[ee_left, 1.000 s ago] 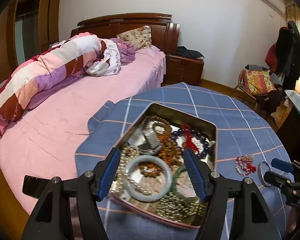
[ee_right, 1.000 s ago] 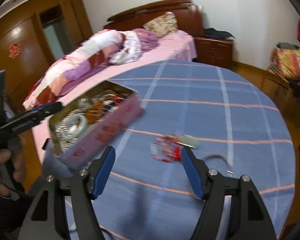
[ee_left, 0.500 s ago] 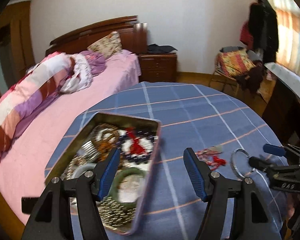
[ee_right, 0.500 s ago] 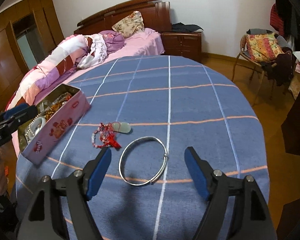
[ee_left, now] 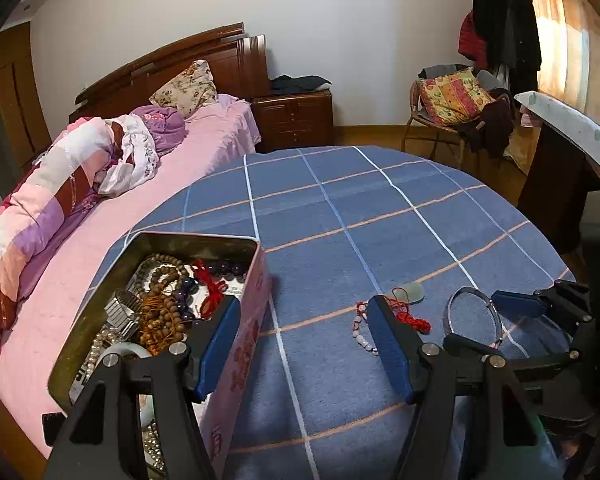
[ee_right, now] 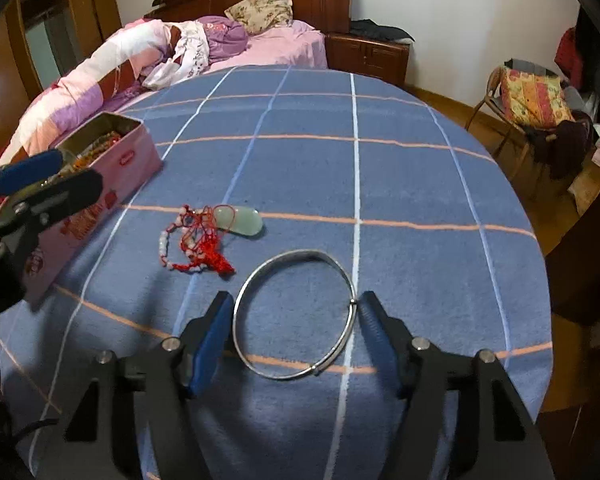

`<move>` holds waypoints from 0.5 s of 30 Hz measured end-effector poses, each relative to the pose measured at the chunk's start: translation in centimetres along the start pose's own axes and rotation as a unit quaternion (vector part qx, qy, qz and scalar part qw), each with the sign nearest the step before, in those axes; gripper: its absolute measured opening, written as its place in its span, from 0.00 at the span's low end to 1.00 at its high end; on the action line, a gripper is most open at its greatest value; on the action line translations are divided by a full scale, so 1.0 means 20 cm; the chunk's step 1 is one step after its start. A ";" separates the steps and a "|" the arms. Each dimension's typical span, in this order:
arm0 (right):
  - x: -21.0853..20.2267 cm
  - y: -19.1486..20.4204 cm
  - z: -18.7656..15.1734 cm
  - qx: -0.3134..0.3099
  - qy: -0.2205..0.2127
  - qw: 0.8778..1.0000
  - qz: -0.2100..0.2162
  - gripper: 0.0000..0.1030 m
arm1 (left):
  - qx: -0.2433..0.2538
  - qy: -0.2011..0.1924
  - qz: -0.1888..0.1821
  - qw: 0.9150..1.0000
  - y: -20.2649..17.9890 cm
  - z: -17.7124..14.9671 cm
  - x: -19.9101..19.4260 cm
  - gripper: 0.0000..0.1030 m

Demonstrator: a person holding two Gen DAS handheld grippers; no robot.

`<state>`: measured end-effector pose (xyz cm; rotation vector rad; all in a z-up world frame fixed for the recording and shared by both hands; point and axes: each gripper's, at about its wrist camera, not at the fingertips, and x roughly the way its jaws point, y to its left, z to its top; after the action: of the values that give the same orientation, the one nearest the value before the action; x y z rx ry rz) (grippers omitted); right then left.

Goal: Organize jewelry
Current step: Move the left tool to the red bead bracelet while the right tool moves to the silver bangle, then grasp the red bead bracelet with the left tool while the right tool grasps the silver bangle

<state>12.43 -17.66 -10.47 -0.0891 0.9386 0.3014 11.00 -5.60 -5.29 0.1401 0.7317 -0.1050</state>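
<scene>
A silver bangle point(ee_right: 296, 314) lies flat on the blue checked tablecloth point(ee_right: 340, 176). My right gripper point(ee_right: 296, 320) is open, low over the cloth, with one finger on each side of the bangle. A red-cord bracelet with pale beads point(ee_right: 196, 246) and a pale green jade pendant point(ee_right: 240, 220) lie just beyond it. My left gripper point(ee_left: 304, 328) is open and empty, between the pink jewelry tin point(ee_left: 244, 344) and the red bracelet point(ee_left: 380, 320). The tin holds wooden beads, dark beads, a jade bangle and pearls. The silver bangle point(ee_left: 474, 312) also shows in the left wrist view.
The round table stands beside a bed with a pink sheet point(ee_left: 60, 280) and rolled quilt. A nightstand point(ee_left: 296, 116) and a chair with a patterned cushion point(ee_left: 452, 96) stand beyond. A dark desk point(ee_left: 556, 184) is at the right.
My left gripper swung right, off the tin and toward the loose jewelry. My right gripper moved forward and down until its fingers straddle the silver bangle.
</scene>
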 end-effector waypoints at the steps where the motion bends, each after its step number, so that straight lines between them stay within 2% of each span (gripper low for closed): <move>1: 0.00 0.00 0.00 0.000 -0.001 1.000 0.001 0.65 | 0.001 0.001 -0.002 1.000 -0.01 0.00 0.01 0.64; 7: -0.04 -0.07 -0.01 0.023 -0.023 0.999 -0.030 0.64 | 0.009 0.011 -0.018 1.000 -0.06 -0.01 0.04 0.64; 10: -0.06 -0.11 0.00 0.025 -0.033 0.997 -0.067 0.64 | 0.024 0.018 -0.027 0.999 -0.12 -0.01 0.08 0.64; 15: -0.07 -0.17 -0.01 0.043 -0.032 0.996 -0.066 0.64 | 0.031 0.044 -0.053 0.997 -0.19 -0.01 0.17 0.64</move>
<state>12.58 -21.16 -9.63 -0.0610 0.8771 0.1402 12.86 -9.49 -8.08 0.1653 0.8246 -0.2245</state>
